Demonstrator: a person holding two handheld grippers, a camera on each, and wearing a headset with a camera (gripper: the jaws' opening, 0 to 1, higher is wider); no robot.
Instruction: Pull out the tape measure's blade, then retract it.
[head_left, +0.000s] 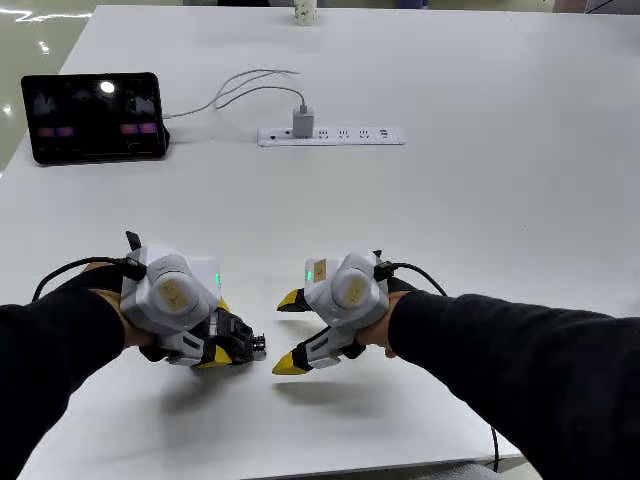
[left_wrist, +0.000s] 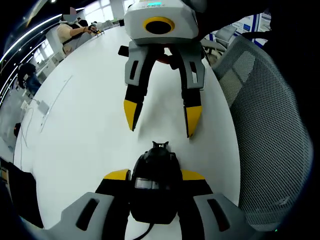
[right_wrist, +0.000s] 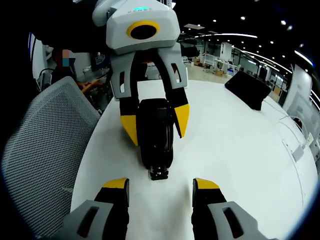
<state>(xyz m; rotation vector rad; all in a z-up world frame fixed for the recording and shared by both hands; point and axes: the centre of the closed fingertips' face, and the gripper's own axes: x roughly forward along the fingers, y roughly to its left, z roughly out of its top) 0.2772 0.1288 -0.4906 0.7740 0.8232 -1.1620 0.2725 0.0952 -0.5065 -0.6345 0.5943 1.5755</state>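
Tape measure (left_wrist: 155, 195) sits clamped b/w jaws of left gripper (left_wrist: 155, 175), low over table (head_left: 480, 180) near its front edge. Blade hook (right_wrist: 159, 174) sticks out of the case twd right gripper (right_wrist: 161, 185), whose jaws stand wide apart w/ nothing in them. Hook lies just ahead of that gap, approx on its centre line, touching neither tip. Blade axis runs along the line joining both grippers, so the pull prob goes sideways across the bench, away from the case. Right gripper is nearer the hook: short advance, then close on it.
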